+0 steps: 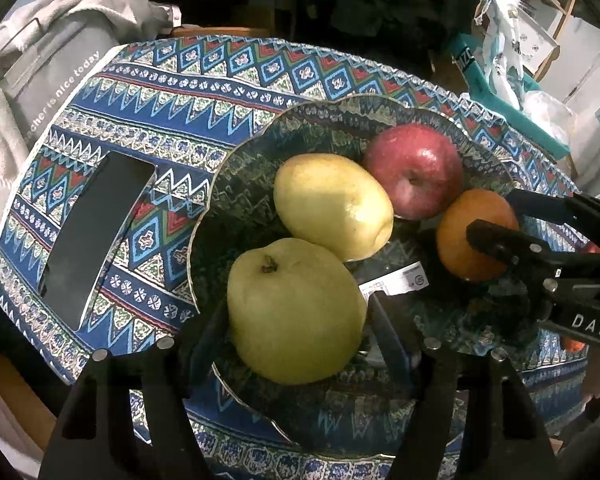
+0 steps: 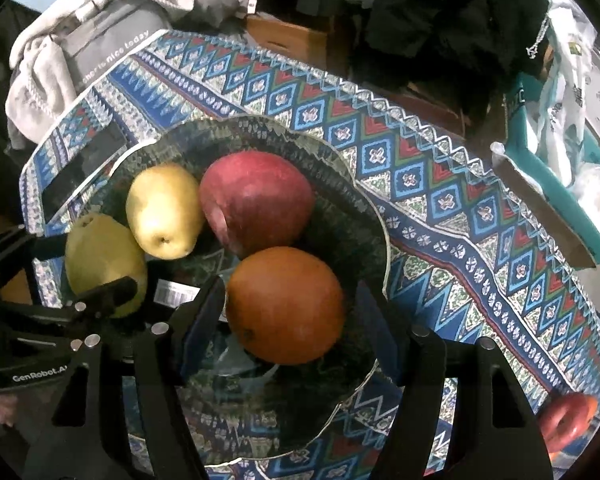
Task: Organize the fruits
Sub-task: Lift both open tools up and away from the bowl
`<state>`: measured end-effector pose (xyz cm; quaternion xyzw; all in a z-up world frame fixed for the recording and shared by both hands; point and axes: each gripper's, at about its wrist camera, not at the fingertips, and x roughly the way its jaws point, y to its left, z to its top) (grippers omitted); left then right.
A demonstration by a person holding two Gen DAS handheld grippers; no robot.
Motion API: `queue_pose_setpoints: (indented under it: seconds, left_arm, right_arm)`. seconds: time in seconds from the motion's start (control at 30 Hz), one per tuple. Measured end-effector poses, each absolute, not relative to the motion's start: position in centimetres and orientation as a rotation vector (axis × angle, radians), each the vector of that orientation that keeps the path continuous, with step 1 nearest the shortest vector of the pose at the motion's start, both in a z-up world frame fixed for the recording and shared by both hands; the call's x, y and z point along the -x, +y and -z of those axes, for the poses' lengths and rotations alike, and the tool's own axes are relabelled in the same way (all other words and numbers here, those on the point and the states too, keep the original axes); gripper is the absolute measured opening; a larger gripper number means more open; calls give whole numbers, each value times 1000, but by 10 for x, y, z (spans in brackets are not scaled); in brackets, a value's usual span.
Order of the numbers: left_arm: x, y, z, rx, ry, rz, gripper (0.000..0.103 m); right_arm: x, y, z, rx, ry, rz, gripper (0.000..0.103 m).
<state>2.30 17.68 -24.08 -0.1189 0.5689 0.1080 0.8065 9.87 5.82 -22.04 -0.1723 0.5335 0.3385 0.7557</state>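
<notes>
Left wrist view: the left gripper is clamped on a green pear, pads against both its sides, low in a glass bowl with a wavy rim. A yellow pear touches the green one; a red apple sits just behind. The right gripper comes in from the right, w/ fingers on both sides of an orange.

Right wrist view: that gripper's pads press both flanks of the orange, so it's gripped, near the bowl's middle, touching the apple.

Surface: a table under a blue patterned cloth, zigzag & diamond bands. A black phone lies flat left of the bowl. Another red fruit sits on the cloth, well apart from the bowl.

Room: grey hoodie heaped past the table's far-left edge, teal box & plastic bags far right, dark clothing behind.
</notes>
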Motion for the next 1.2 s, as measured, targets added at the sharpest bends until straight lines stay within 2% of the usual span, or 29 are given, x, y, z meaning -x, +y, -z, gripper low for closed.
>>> queue_pose_setpoints:
  seconds: [0.73, 0.87, 1.07, 1.2]
  left_arm:
    - [-23, 131, 157, 193, 1016, -111, 77]
    - [-24, 118, 142, 196, 972, -89, 83]
    - [-29, 99, 130, 202, 952, -55, 83]
    - [-31, 83, 122, 196, 939, -22, 83]
  right_arm:
    - [-94, -5, 132, 152, 1039, -664, 69]
    - [-92, -28, 116, 123, 1015, -621, 73]
    - [-83, -57, 96, 122, 967, -581, 73]
    - [-78, -80, 87, 112, 947, -554, 80]
